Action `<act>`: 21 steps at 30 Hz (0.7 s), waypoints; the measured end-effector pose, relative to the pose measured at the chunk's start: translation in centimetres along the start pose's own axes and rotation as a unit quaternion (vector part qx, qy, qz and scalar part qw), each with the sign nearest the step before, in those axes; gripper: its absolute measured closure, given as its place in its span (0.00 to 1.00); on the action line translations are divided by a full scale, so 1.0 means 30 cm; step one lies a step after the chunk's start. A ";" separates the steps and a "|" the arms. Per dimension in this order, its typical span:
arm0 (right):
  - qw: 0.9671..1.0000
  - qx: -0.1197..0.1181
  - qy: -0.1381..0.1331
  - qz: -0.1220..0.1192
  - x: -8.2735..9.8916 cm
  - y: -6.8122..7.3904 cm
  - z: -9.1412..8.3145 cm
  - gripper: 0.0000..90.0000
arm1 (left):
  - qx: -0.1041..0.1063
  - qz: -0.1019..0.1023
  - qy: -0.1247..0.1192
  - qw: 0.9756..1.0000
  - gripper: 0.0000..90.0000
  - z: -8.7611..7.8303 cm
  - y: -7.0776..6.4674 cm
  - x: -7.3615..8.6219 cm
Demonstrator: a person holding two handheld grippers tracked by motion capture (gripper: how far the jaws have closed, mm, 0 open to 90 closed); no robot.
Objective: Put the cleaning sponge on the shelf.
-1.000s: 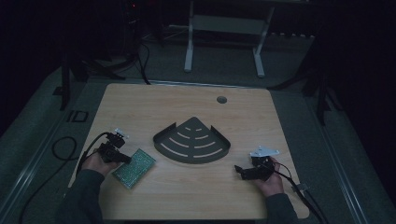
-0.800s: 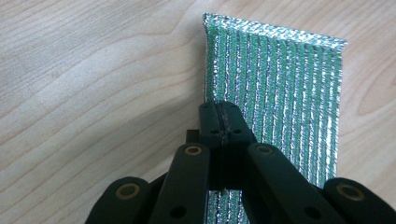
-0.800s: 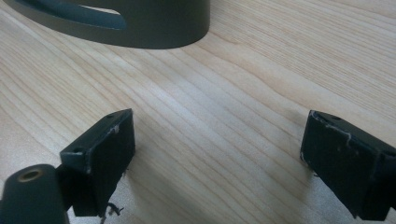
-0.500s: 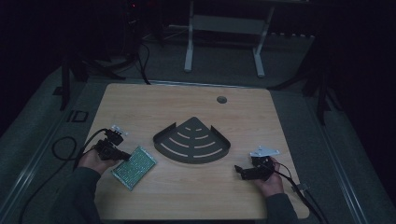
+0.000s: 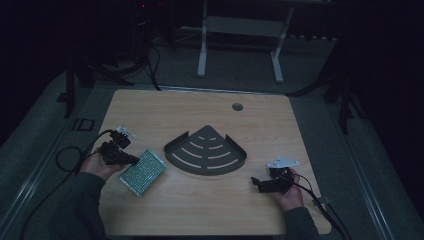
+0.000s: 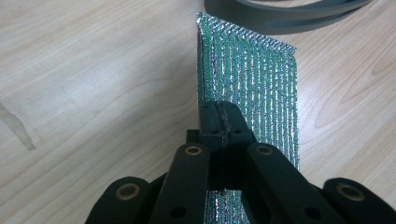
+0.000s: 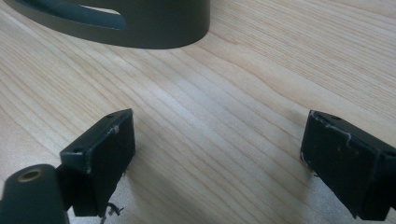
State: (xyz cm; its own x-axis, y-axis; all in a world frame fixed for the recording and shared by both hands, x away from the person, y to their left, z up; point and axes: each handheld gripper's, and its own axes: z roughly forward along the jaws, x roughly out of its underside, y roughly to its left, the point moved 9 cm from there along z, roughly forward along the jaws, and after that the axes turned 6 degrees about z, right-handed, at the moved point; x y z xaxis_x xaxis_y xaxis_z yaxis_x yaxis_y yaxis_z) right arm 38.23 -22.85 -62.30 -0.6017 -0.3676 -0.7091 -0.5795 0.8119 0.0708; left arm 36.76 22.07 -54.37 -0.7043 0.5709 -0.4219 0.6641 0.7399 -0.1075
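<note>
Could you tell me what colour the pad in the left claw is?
Green with silvery stripes, clearest in the left gripper view.

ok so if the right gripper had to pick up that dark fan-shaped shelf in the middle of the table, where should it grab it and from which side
Probably the raised curved rim of the fan-shaped shelf on the side facing the right gripper. The shelf lies flat on the table, so its upright wall is the only edge thin enough to pinch. Come from the right and slightly above, one jaw outside the rim, one inside; the jaws already stand open.
</note>
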 end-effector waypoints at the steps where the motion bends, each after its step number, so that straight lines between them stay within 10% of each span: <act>1: 1.000 0.000 0.000 0.000 0.000 0.000 0.000 0.11 | -0.001 0.000 -0.001 1.000 1.00 -0.003 0.000 -0.003; 21: 1.000 0.000 -0.001 0.000 -0.001 0.000 0.000 0.11 | -0.028 0.023 -0.008 0.999 1.00 -0.050 0.005 -0.078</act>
State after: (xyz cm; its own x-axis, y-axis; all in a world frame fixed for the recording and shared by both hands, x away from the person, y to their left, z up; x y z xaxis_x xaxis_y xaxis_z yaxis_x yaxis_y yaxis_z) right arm 38.25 -22.85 -62.30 -0.6006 -0.3670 -0.7103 -0.5796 0.8118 0.0706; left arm 38.12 21.37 -52.06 -0.6686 0.5999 -0.4394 0.6810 0.7313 -0.0379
